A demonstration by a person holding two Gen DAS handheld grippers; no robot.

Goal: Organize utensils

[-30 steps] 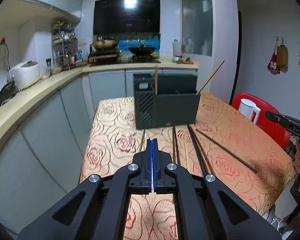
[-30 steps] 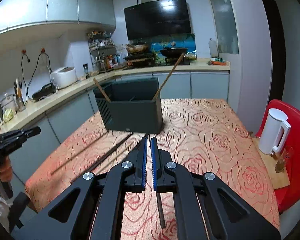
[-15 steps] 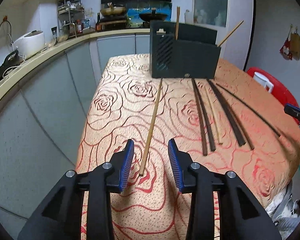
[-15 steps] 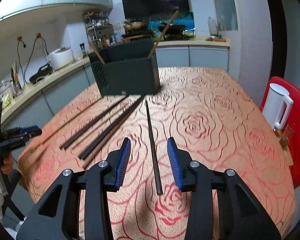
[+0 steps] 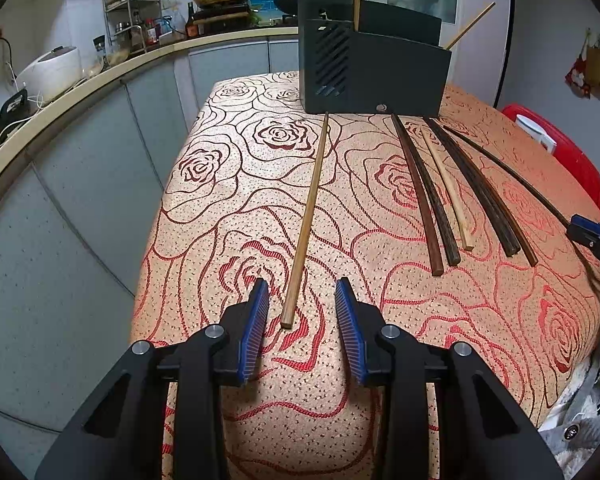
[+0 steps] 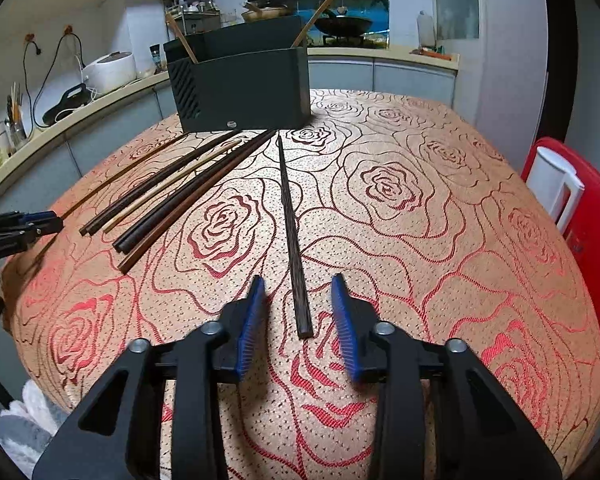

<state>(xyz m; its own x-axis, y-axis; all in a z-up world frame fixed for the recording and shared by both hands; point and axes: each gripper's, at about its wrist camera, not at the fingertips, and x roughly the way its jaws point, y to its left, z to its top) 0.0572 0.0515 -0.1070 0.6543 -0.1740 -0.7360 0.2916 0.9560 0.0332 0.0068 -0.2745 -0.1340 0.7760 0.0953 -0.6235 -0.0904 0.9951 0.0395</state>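
Note:
A dark utensil box [image 5: 380, 76] [image 6: 244, 88] stands at the far end of the rose-patterned tablecloth [image 5: 228, 184], with two chopsticks leaning in it. My left gripper [image 5: 302, 282] is open low over the cloth. The near end of a light brown chopstick [image 5: 308, 216] lies between its blue pads, untouched. My right gripper [image 6: 298, 278] straddles the near end of a dark chopstick [image 6: 290, 216]. Its jaws are closing, with the pads still clear of the stick. Several more chopsticks [image 5: 440, 200] [image 6: 172, 196] lie side by side between the two.
A red chair [image 6: 596, 220] holding a white kettle [image 6: 556, 184] stands past the table's right edge. A kitchen counter [image 5: 80, 84] with a rice cooker [image 5: 52, 72] runs along the left. The cloth drops off close on the near side.
Both grippers have sunk toward the table and tilted down. Their jaws went from shut to open. Each now has a chopstick end between its pads, and the right jaws have narrowed slightly.

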